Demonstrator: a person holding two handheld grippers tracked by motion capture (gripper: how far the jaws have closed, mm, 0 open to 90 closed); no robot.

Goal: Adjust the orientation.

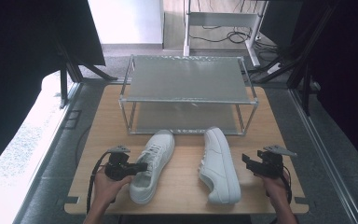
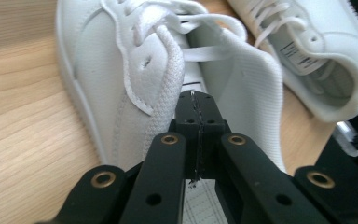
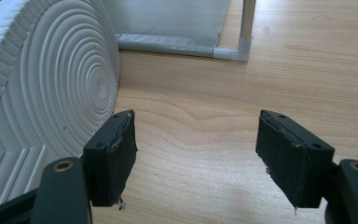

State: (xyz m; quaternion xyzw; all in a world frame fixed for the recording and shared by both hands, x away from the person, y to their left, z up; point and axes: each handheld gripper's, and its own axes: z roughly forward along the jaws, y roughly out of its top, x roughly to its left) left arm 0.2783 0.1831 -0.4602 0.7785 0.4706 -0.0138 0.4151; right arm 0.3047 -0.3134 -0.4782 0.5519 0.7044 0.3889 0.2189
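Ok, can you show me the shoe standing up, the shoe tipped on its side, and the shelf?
Left sneaker (image 1: pixel 154 165), high view, on its laces.
Right sneaker (image 1: pixel 219 163), high view, on its side panel.
Metal shoe rack (image 1: pixel 186 79), high view, on its top shelf.

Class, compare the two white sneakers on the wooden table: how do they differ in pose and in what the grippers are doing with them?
The left sneaker stands upright on its sole, while the right sneaker lies tipped on its side with its ridged sole facing the right gripper. The left gripper is shut at the left sneaker's opening; the right gripper is open beside the right sneaker, not holding it. Both are white, laced, and point toward the metal rack.
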